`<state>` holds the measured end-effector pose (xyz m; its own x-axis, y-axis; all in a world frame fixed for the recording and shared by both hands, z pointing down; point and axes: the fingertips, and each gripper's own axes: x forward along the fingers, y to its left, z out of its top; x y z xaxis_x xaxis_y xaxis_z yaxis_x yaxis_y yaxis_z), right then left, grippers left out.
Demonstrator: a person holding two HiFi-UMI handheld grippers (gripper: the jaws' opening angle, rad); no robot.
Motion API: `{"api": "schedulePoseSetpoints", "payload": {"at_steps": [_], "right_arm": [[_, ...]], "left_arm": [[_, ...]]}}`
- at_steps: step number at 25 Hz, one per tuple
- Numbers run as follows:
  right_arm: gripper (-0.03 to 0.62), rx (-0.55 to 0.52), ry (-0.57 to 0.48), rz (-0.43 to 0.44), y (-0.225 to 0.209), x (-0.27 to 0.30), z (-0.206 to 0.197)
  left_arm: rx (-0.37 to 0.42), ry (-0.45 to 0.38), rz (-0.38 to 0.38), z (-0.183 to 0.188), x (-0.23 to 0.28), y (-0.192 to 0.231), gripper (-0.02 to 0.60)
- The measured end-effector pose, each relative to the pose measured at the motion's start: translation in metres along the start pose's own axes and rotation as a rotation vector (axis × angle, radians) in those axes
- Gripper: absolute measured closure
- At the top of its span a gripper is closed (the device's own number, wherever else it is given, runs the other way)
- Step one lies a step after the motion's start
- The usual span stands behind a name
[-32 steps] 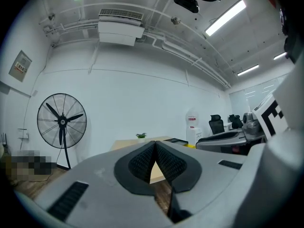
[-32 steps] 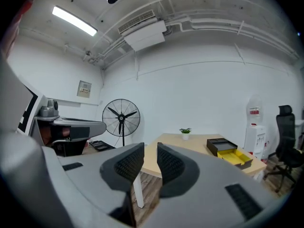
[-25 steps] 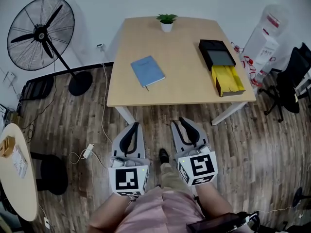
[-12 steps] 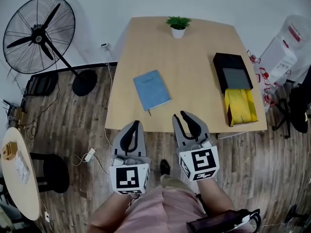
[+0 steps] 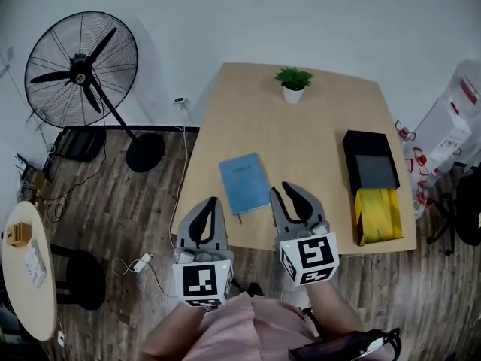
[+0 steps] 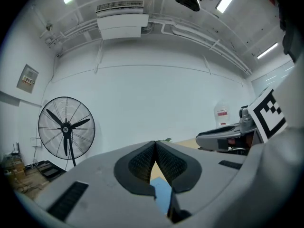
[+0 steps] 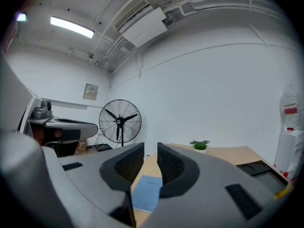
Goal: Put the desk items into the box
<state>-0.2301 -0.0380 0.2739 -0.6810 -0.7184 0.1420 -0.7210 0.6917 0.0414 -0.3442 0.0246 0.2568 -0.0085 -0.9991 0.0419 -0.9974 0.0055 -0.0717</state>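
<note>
The blue notebook (image 5: 245,184) lay flat near the desk's (image 5: 308,138) 7 o'clock corner; the black box (image 5: 370,162) sat toward 4 o'clock, well apart from it; a potted plant (image 5: 293,83) stood at 12 o'clock; your right gripper (image 5: 289,190) hovered just beside the notebook, jaws slightly parted and empty; your left gripper (image 5: 210,201), jaws pressed together on nothing, hung at the notebook's 8 o'clock.

No legible text, label or number

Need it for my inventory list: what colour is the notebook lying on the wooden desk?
Light blue; the flat rectangular notebook shows best in the head view.
</note>
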Motion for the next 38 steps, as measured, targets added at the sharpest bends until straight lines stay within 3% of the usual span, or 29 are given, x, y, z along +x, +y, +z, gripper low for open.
{"api": "schedulePoseSetpoints", "payload": {"at_steps": [6, 15, 26, 38], "right_arm": [[0.5, -0.016, 0.01, -0.008, -0.009, 0.031, 0.002], [0.487, -0.005, 0.113, -0.04, -0.033, 0.089, -0.024], [0.459, 0.091, 0.32, -0.037, -0.041, 0.134, -0.119], [0.447, 0.189, 0.553, -0.036, -0.041, 0.147, -0.24]], "left_arm": [[-0.019, -0.015, 0.027, -0.001, 0.028, 0.029, 0.571], [-0.051, 0.067, -0.014, -0.034, 0.09, 0.057, 0.571], [-0.088, 0.238, -0.052, -0.112, 0.138, 0.078, 0.571], [-0.13, 0.427, -0.117, -0.213, 0.16, 0.064, 0.571]]}}
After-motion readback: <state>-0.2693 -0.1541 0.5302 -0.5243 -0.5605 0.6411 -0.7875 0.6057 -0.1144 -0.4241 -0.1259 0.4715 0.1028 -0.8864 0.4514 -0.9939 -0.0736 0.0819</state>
